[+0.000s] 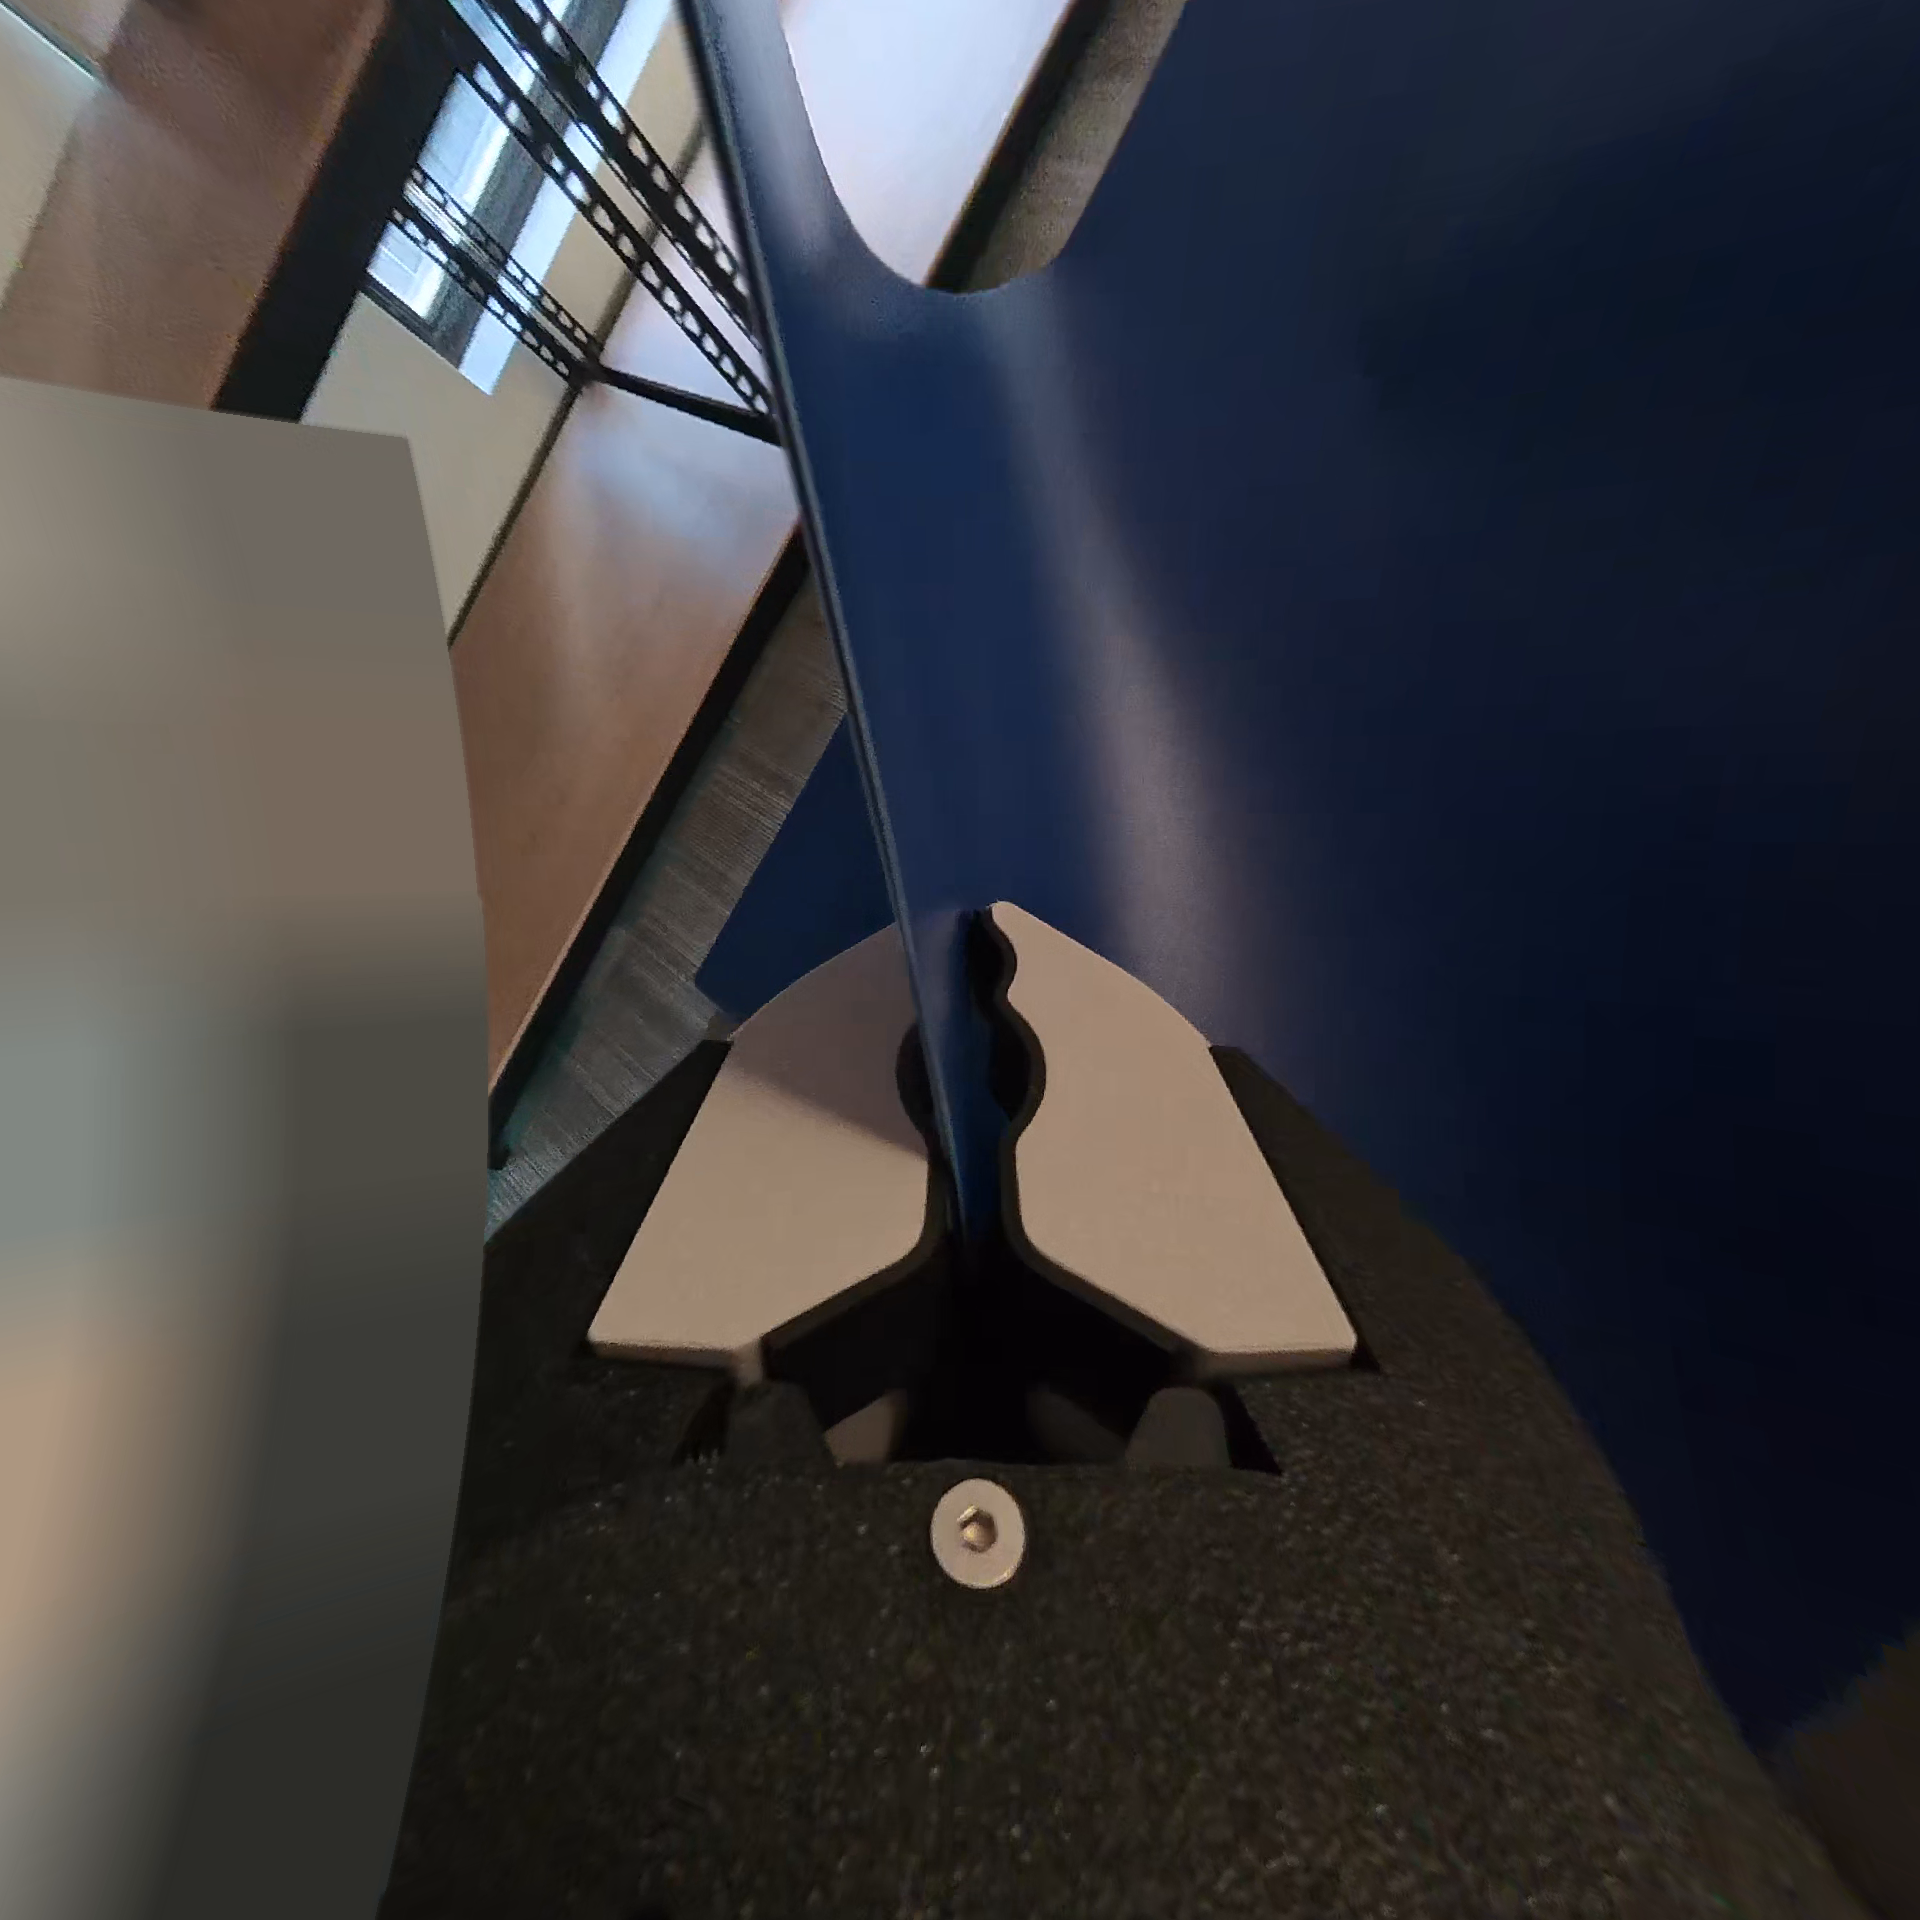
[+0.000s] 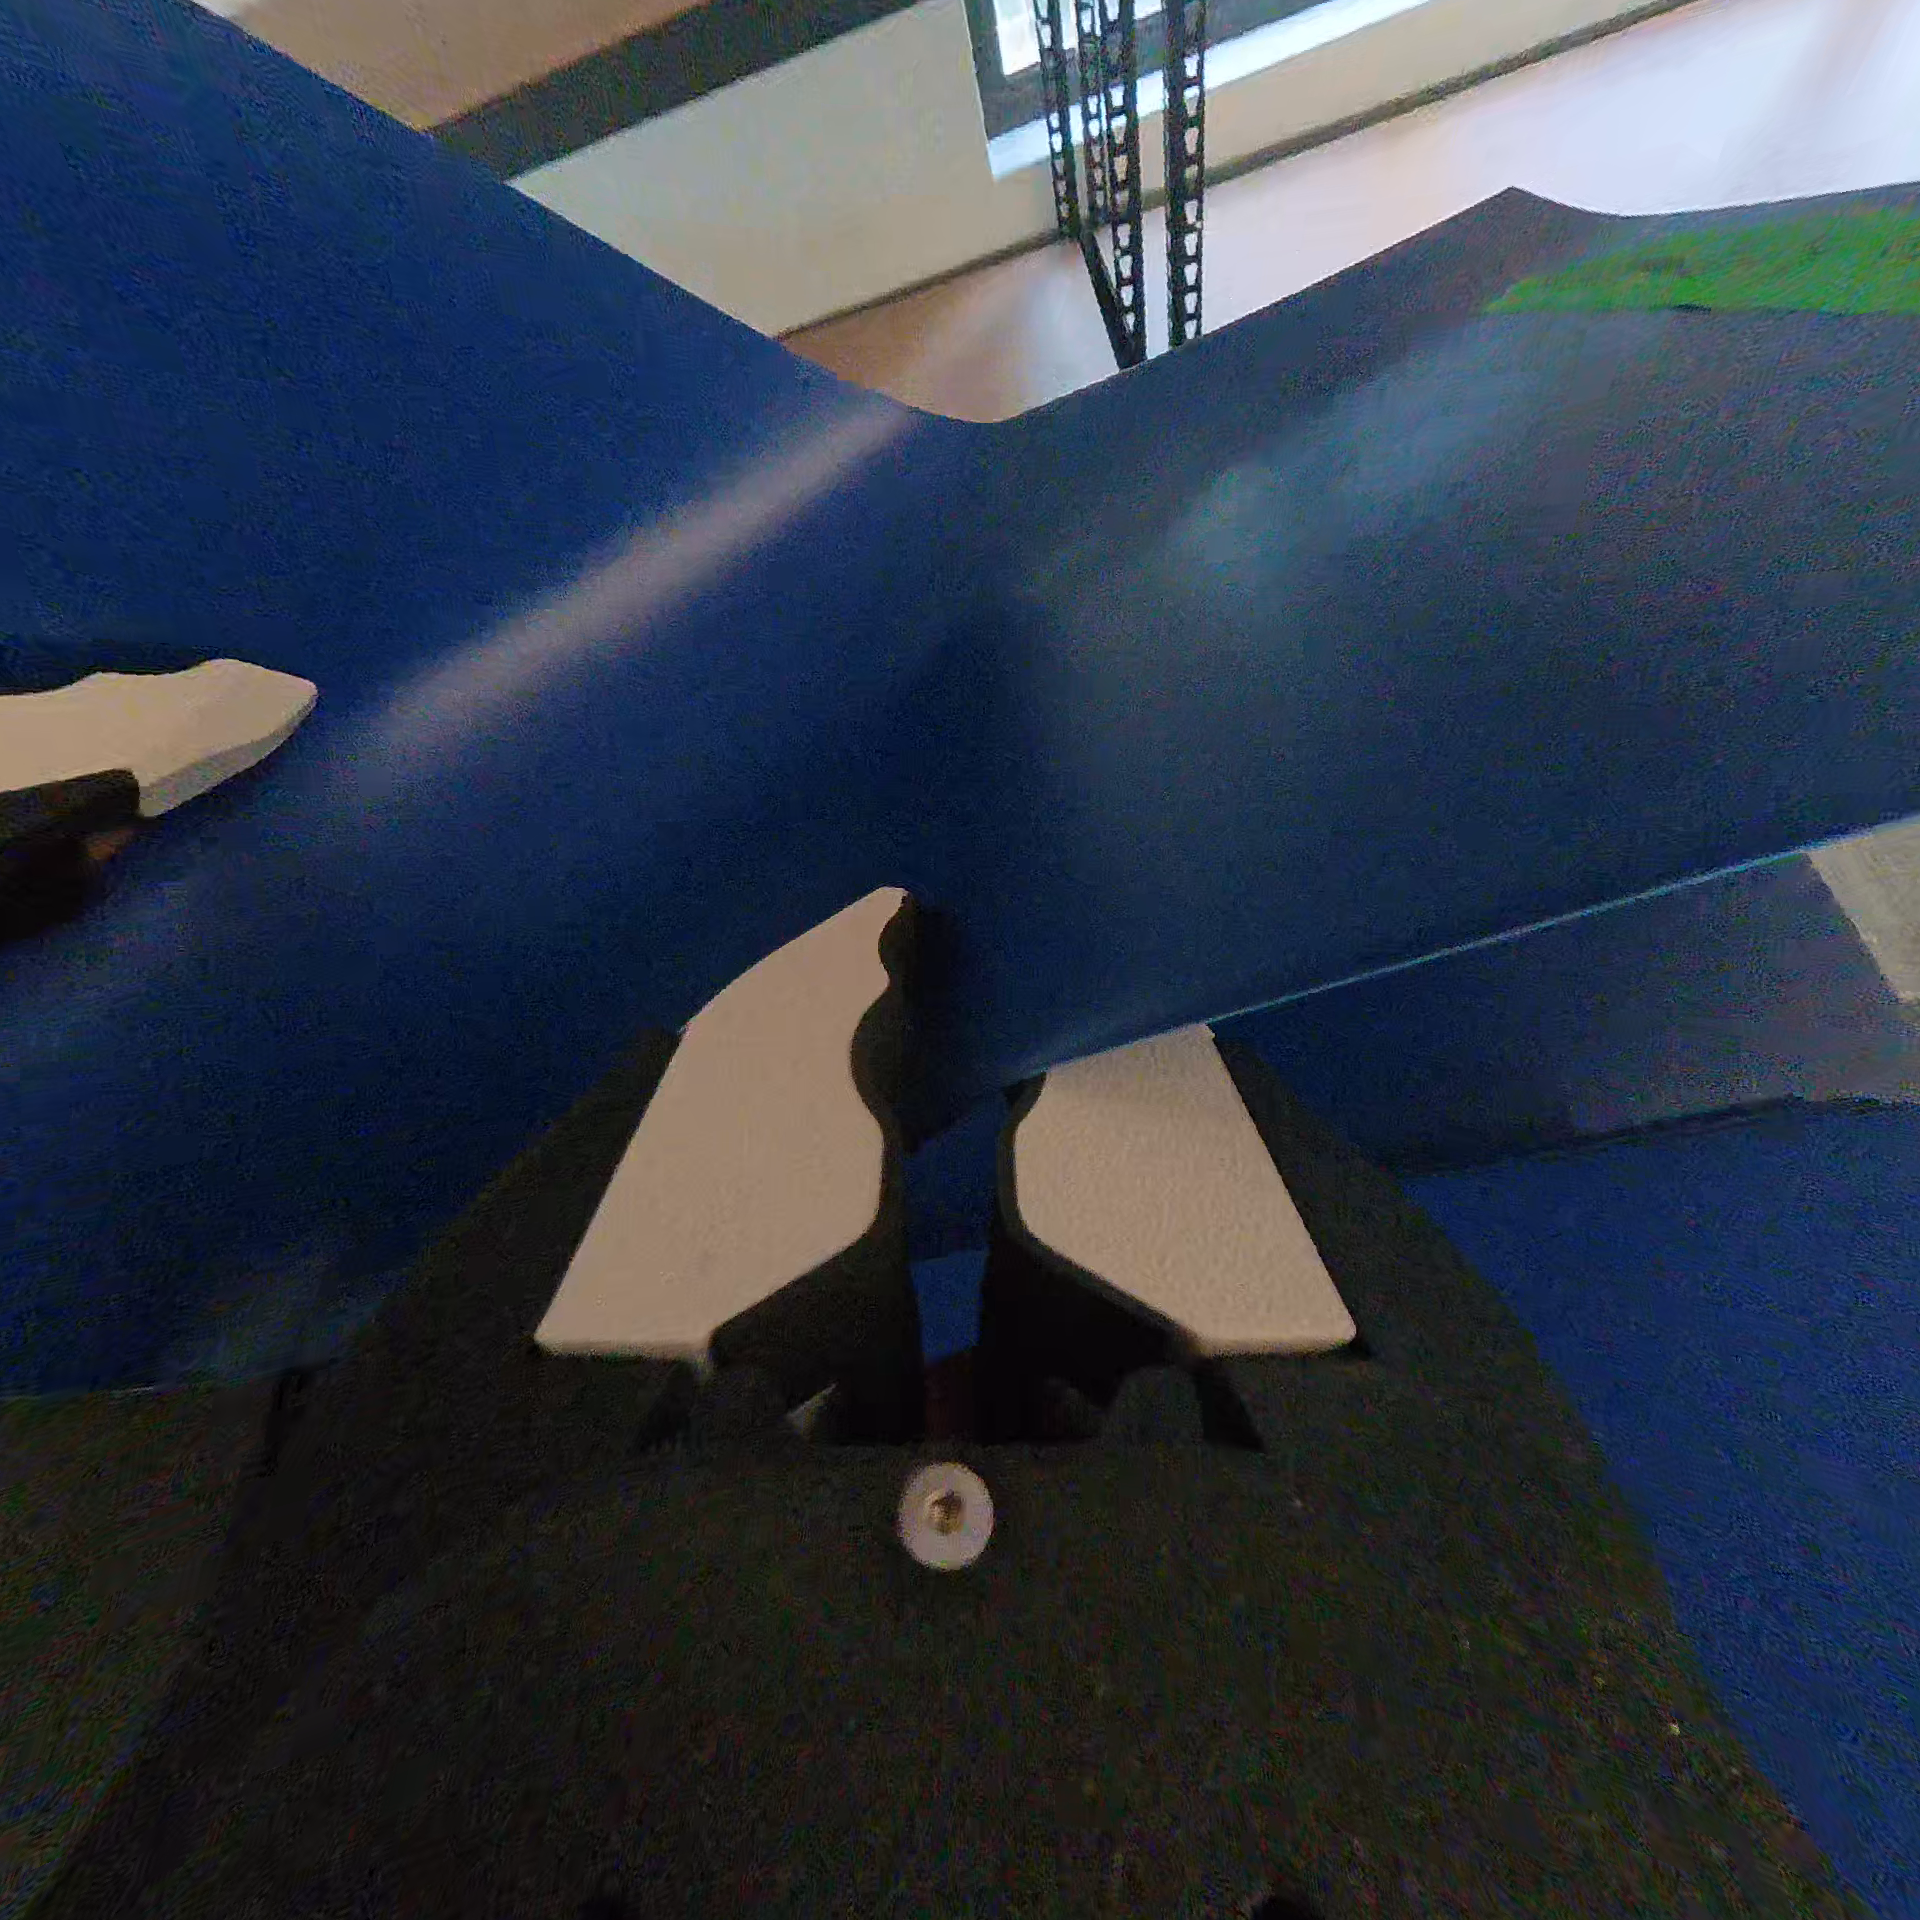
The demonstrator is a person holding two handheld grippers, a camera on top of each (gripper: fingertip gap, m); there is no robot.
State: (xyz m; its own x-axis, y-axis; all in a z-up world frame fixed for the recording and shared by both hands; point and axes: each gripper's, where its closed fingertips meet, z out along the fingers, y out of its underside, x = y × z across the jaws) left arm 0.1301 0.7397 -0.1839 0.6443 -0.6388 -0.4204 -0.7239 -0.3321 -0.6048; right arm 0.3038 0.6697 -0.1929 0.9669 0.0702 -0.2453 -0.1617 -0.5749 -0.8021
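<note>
A dark blue flexible sheet, thin and matte like a mat, hangs stretched between two handheld grippers, each clamped on one of its edges. In the left wrist view the left gripper pinches the sheet edge-on: the sheet rises from between the pale grey fingers toward 12 o'clock and fans out to fill the frame from 1 to 5 o'clock, with a rounded notch in its far edge. In the right wrist view the right gripper is closed on a folded edge of the same sheet, which spreads broadly from 9 to 3 o'clock; a lower layer of blue lies at 4 o'clock. Only this view shows the other gripper's pale fingertip at 9 o'clock, pressed on the sheet, and a green patch at 2 o'clock. Only the left view shows a blurred grey patch at 8 to 10 o'clock. Both show black perforated metal struts and a pale wood-toned floor beyond the sheet's far edge, where open room lies.
</note>
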